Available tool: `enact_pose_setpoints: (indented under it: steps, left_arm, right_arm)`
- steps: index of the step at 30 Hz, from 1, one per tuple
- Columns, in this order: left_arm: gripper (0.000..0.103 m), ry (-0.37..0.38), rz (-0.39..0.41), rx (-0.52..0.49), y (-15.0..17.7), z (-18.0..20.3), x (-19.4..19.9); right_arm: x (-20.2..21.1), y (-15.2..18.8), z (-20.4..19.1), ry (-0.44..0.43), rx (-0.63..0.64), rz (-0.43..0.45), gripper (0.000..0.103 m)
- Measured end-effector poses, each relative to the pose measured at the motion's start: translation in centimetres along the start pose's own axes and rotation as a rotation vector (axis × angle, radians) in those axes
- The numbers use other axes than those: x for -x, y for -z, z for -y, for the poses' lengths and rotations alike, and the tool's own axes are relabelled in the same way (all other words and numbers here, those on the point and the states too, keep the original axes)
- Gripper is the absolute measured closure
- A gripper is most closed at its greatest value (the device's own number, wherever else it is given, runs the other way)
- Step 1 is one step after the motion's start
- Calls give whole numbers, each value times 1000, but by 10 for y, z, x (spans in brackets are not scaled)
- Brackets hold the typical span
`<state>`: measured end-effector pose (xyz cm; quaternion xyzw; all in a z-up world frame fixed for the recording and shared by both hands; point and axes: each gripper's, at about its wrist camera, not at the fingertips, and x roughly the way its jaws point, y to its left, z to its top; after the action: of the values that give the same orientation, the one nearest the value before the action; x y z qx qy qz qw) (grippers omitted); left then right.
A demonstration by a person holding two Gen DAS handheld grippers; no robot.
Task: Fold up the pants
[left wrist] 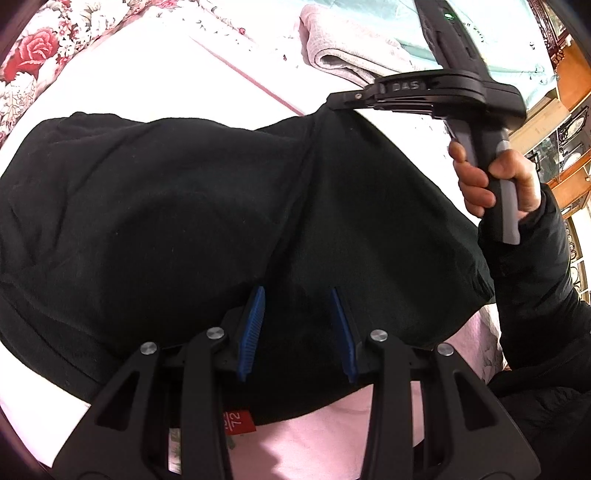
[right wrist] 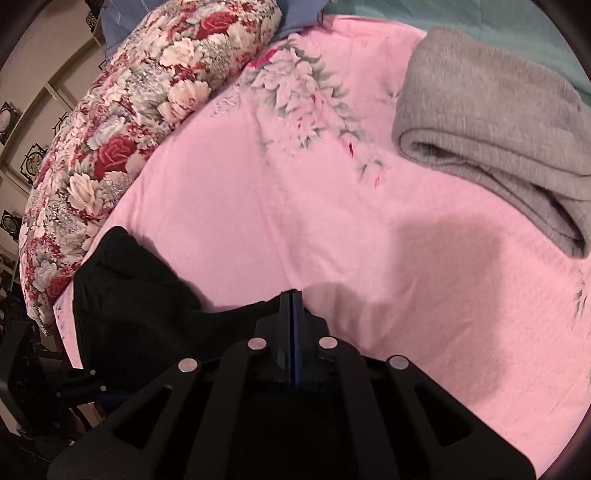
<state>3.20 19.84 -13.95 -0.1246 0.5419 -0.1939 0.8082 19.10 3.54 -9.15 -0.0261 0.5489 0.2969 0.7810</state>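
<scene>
The black pants [left wrist: 184, 221] lie bunched on the pink bedsheet [left wrist: 325, 435], with a red size tag [left wrist: 238, 421] at the near edge. My left gripper [left wrist: 299, 295] is open, its blue pads [left wrist: 253, 328] apart just over the cloth. My right gripper [left wrist: 334, 101] is shut on the pants' far edge and lifts it into a peak. In the right wrist view the right gripper [right wrist: 291, 295] has its pads pressed together on black cloth, and the pants [right wrist: 133, 306] hang down to the left.
A folded grey towel [right wrist: 491, 129] lies at the far right of the bedsheet [right wrist: 295, 192]. A floral quilt [right wrist: 122, 122] is rolled along the left side. A teal sheet [left wrist: 369, 14] lies beyond. Wooden furniture [left wrist: 569, 85] stands at right.
</scene>
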Motion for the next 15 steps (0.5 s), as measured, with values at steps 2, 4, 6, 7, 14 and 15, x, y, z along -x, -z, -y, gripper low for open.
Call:
enact_pose_setpoints:
  steps: [2, 4, 6, 7, 14, 15]
  left_arm:
    - [65, -4, -15, 4, -2, 0, 0]
    - [65, -8, -41, 27, -7, -1, 0]
    - [65, -34, -58, 50, -15, -1, 4]
    - [63, -59, -50, 51, -20, 1, 8]
    - [60, 105, 16, 47, -87, 41, 3]
    - [60, 129, 5, 49, -98, 48, -12]
  right_arm:
    - [-7, -3, -1, 30, 21, -8, 102]
    - [-25, -4, 0, 41, 16, -69, 102]
    - [-31, -4, 2, 37, 14, -81, 100]
    - [-28, -5, 4, 35, -1, -91, 95]
    - [102, 19, 17, 39, -23, 153, 52]
    - [111, 31, 20, 41, -26, 152, 52]
